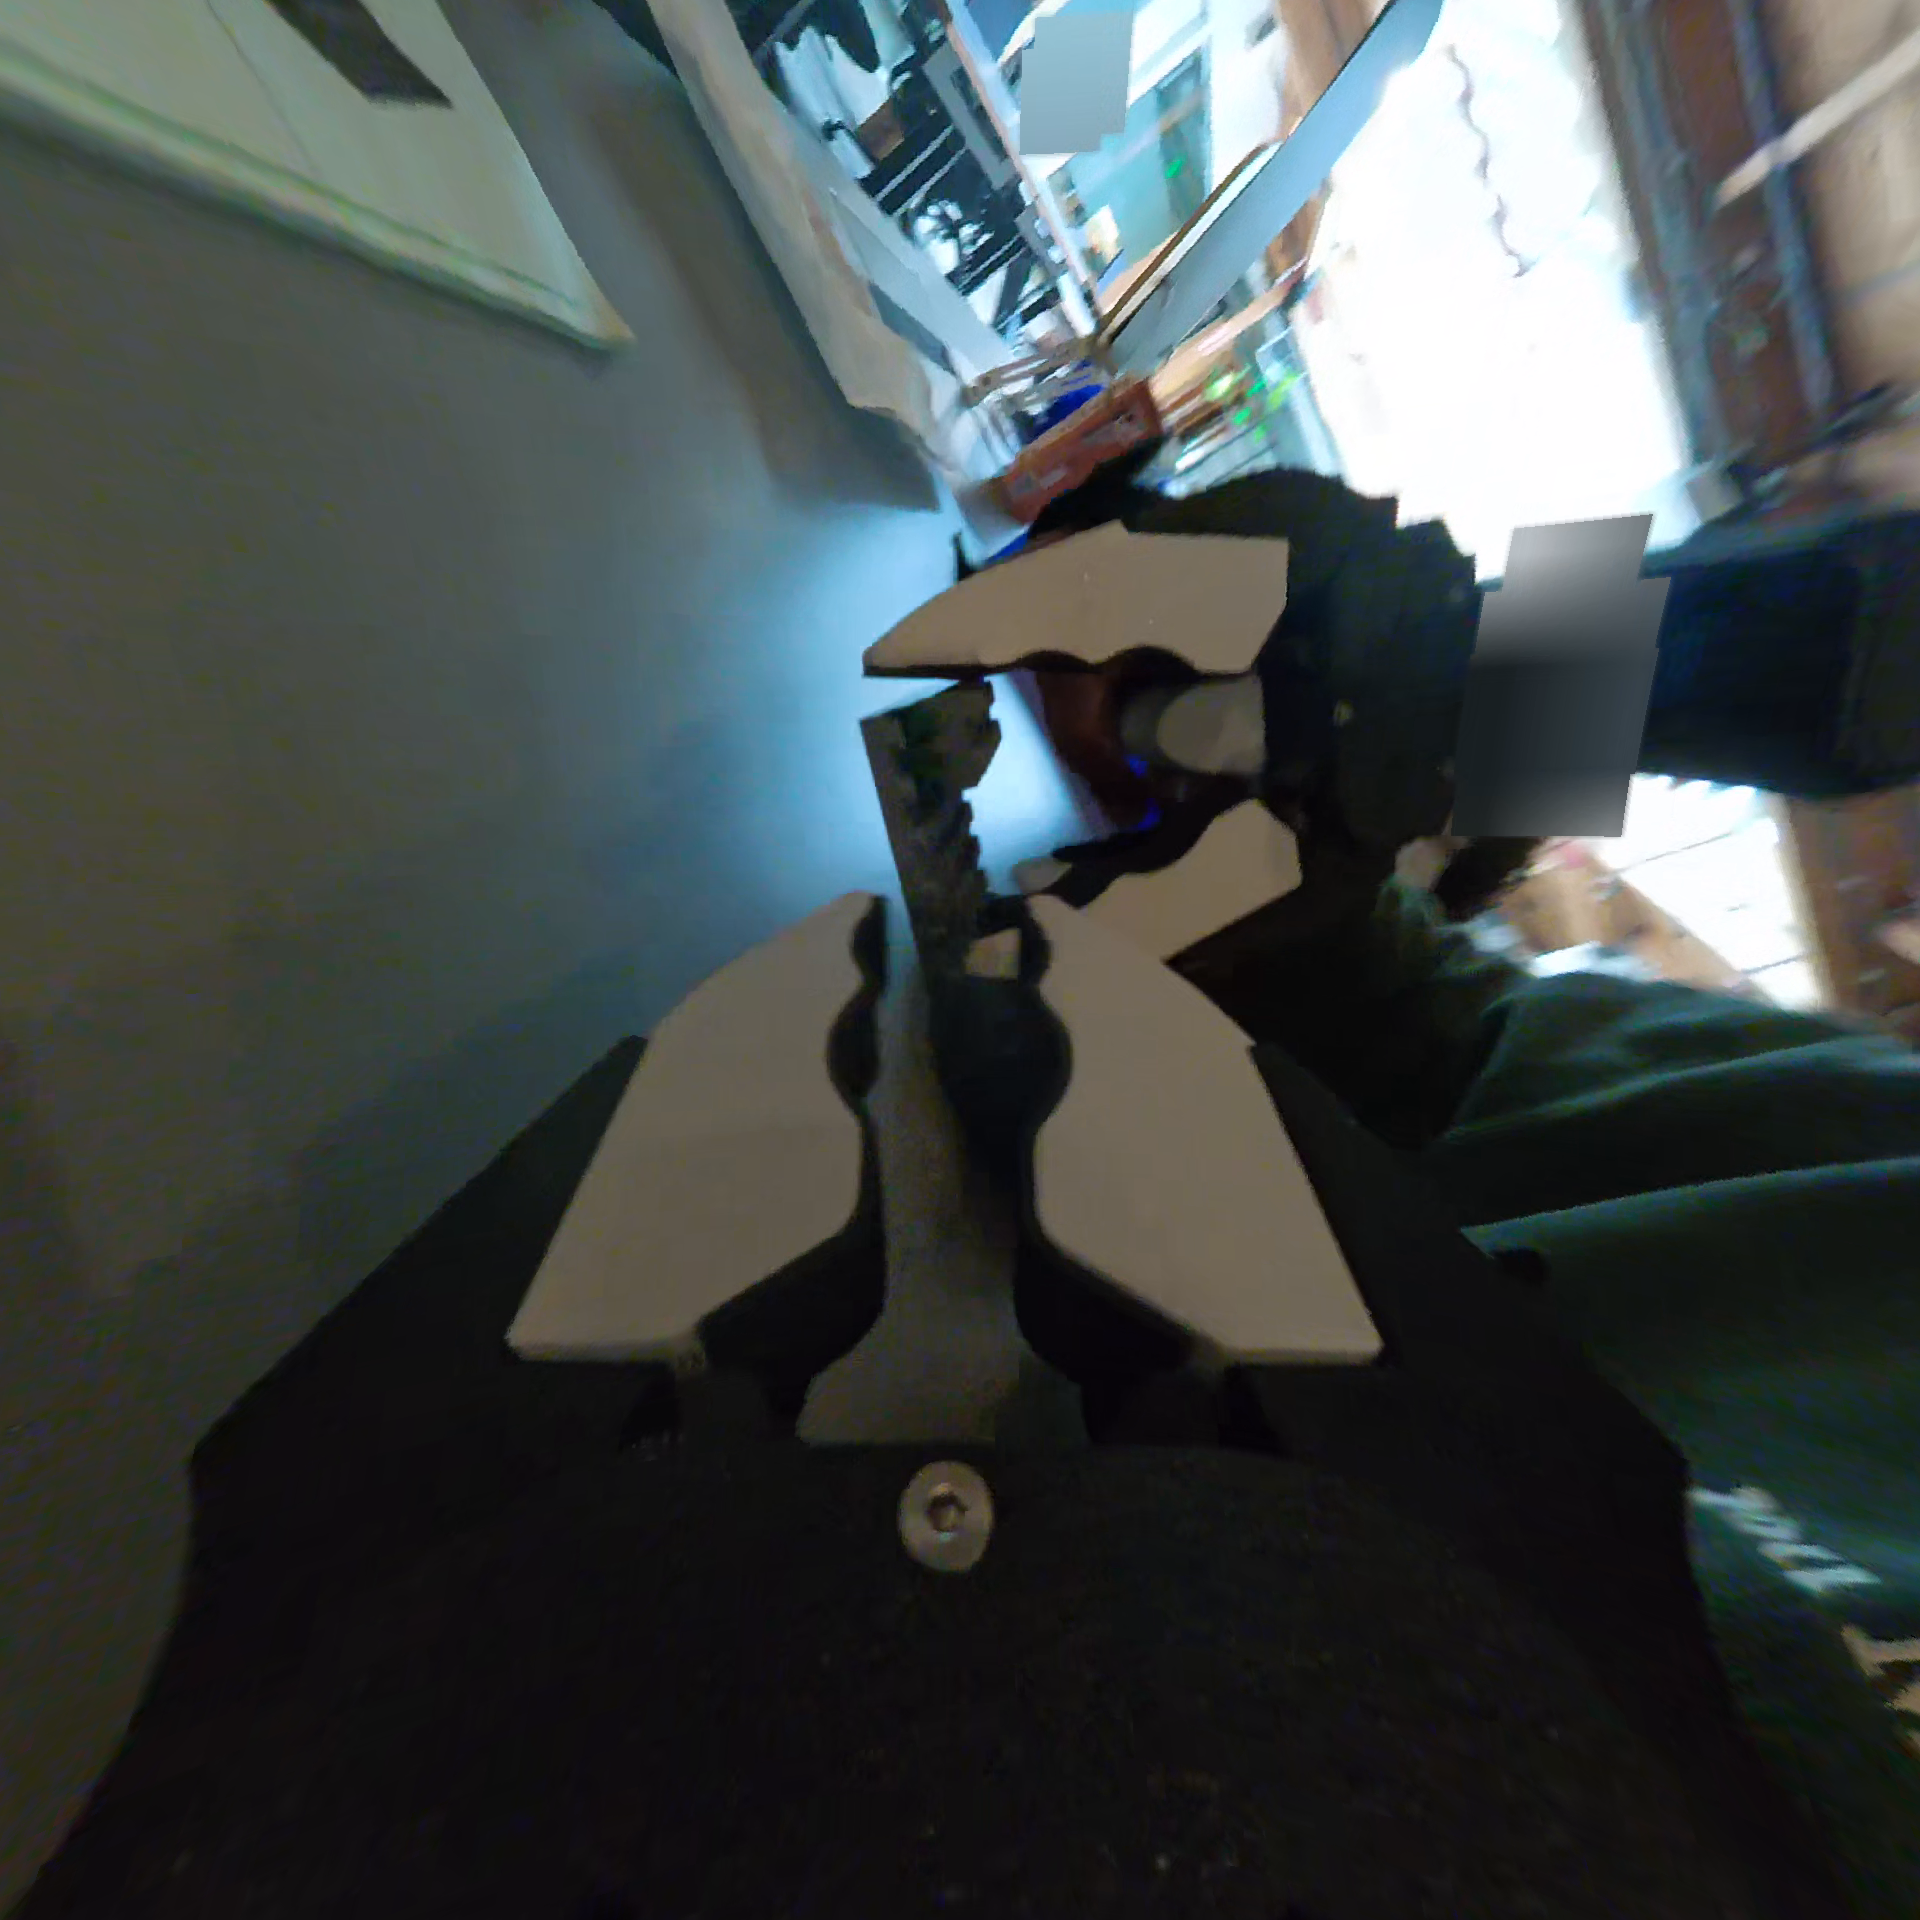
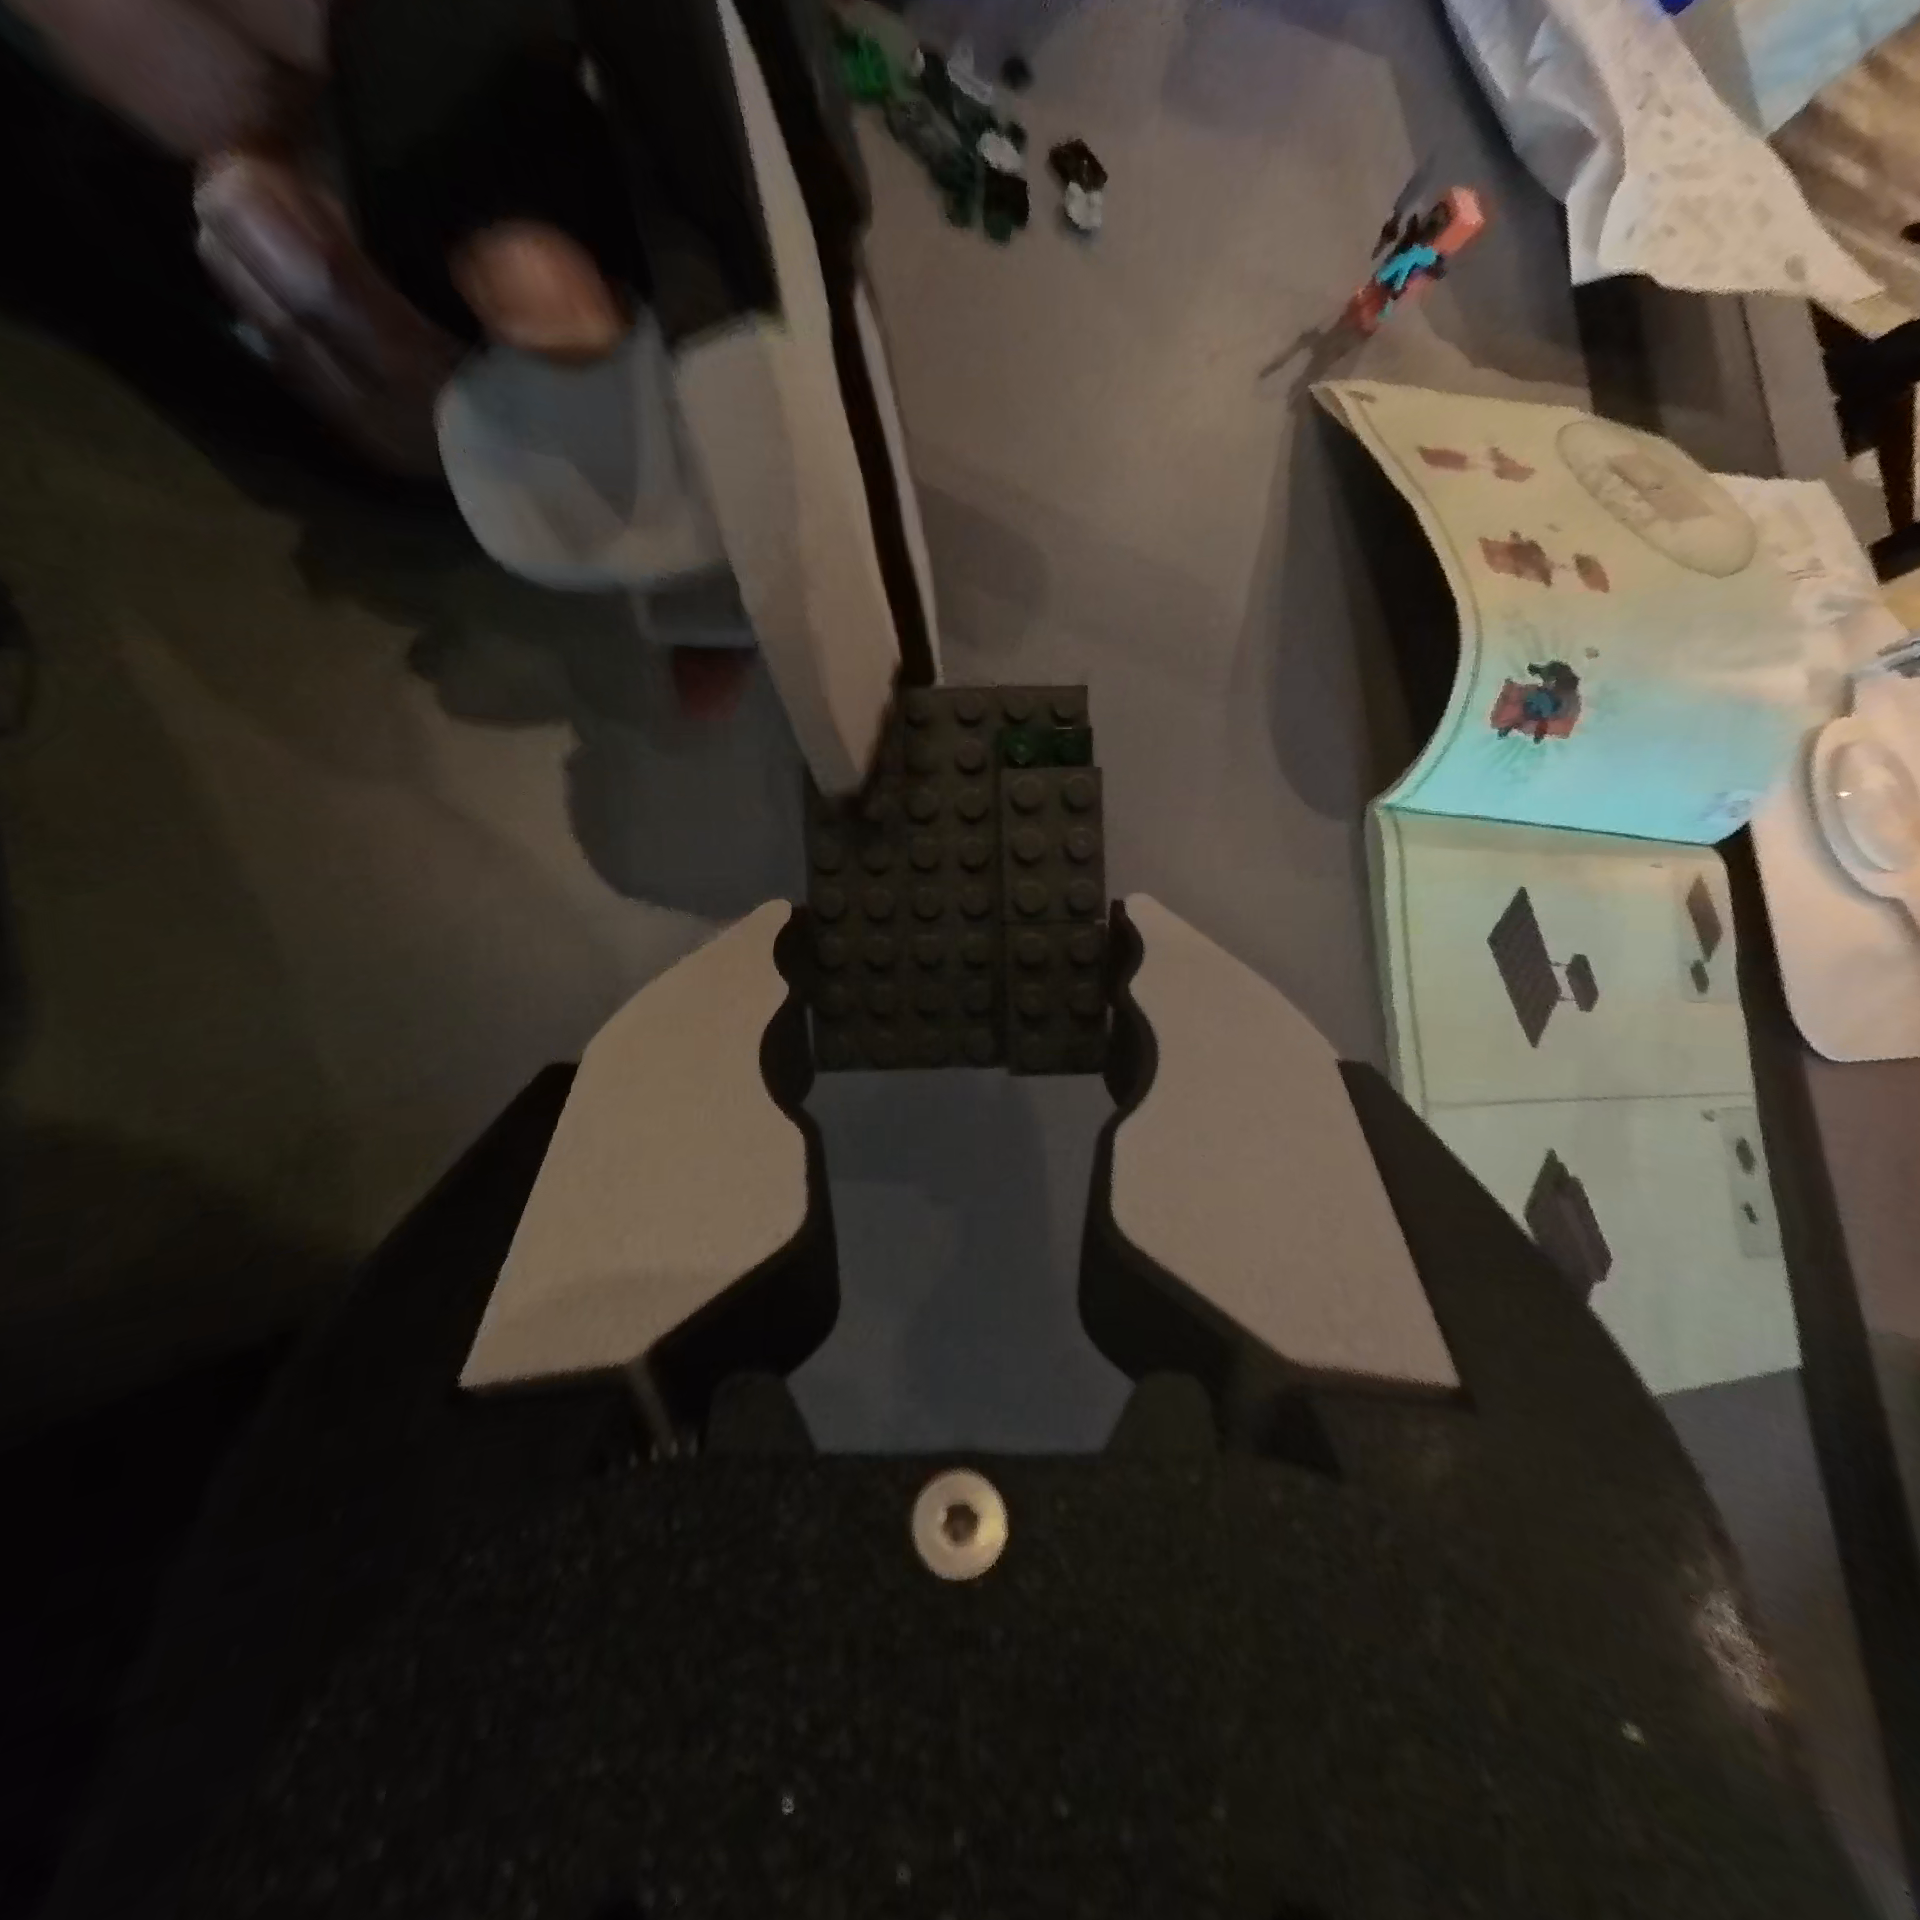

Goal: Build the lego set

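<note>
In the right wrist view, the right gripper (image 2: 951, 935) has its two white fingers (image 2: 675, 1122) spread to the width of a dark studded plate (image 2: 951, 904) and pinching it by its two side edges. The plate is held flat, studs facing the camera, above the grey table (image 2: 1143, 468), with a raised strip of dark bricks along its right side and a small green piece (image 2: 1039, 746) near the far right corner. At the plate's far left corner the left gripper (image 2: 862, 758) comes in from above, its long white fingers close together on the plate's edge.

The left wrist view shows the same plate (image 1: 930, 831) edge-on, a thin dark slab pinched between the nearly closed jaws of the left gripper (image 1: 951, 935). Beyond it the right gripper (image 1: 1081, 748) faces the camera, one white finger above the plate and one below.

To the right of the plate an open instruction booklet (image 2: 1579, 935) lies on the table. Farther off are a small heap of dark, green and white loose pieces (image 2: 977, 135) and a little red and blue figure (image 2: 1418, 255), lying well apart from the heap.
</note>
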`<state>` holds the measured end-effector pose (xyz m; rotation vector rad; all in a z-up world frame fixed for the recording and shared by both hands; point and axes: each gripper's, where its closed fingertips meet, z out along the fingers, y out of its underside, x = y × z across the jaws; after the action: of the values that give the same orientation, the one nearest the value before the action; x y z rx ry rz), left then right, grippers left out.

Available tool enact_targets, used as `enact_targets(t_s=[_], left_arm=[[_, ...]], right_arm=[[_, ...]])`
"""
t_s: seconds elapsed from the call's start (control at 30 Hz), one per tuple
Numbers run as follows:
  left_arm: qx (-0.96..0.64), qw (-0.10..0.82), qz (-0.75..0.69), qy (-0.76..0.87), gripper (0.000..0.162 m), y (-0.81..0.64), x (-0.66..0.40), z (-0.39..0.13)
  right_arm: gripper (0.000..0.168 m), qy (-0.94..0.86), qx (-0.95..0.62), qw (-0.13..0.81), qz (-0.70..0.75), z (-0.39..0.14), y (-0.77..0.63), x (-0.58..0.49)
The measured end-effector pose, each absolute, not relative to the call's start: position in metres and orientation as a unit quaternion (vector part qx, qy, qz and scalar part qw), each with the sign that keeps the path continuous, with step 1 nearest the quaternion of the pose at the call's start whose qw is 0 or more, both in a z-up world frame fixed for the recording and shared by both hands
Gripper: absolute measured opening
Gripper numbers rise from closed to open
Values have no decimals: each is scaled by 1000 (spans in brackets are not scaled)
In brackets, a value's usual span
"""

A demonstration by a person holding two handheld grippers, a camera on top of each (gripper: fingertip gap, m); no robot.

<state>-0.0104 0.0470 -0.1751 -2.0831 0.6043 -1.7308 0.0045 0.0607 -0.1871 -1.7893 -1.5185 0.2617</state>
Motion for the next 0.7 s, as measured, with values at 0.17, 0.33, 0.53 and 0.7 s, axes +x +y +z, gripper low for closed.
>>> enact_targets(t_s=[0.17, 0.33, 0.53, 0.7], left_arm=[[-753, 275, -526, 285, 35, 69, -27, -177], [-759, 336, -469, 301, 27, 92, -49, -178], [-773, 349, -443, 291, 24, 101, -70, -190], [-774, 340, -453, 285, 22, 100, -75, -193]], right_arm=[[54, -636, -686, 326, 138, -198, 71, 22], [54, -656, -700, 236, 153, -226, 94, 28], [54, -647, -714, 207, 169, -248, 112, 15], [54, -646, -715, 207, 172, -256, 111, 5]])
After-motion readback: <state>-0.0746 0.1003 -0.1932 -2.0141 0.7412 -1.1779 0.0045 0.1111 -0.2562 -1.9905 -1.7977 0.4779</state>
